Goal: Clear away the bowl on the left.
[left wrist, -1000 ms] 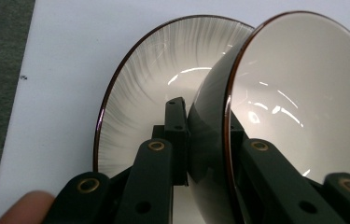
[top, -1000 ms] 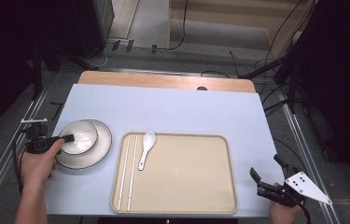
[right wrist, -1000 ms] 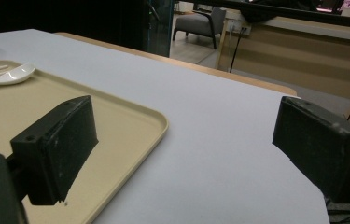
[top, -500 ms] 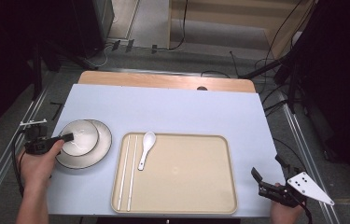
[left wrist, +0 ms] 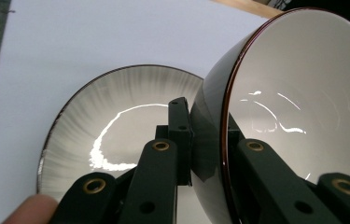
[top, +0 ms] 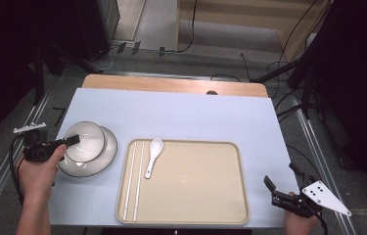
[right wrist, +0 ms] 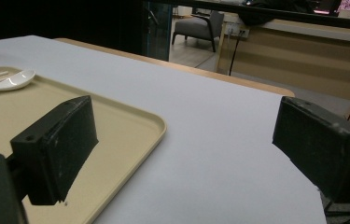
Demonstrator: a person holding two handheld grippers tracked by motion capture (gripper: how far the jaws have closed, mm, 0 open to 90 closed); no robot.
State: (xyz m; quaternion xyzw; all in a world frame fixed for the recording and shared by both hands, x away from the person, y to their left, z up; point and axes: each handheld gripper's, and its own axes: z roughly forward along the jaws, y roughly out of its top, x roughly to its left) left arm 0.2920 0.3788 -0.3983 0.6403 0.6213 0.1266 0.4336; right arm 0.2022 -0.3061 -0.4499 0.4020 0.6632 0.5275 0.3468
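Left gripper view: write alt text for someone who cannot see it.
The left gripper clamps the rim of a white bowl, one jaw inside and one outside, and holds it tilted above a grey-streaked plate. The plate lies on a pale blue table. A fingertip shows at the lower left corner.

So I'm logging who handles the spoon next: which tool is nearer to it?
Left. The left tool grips the bowl over the plate, just left of the tray holding the spoon. The right tool waits open off the tray's far right corner.
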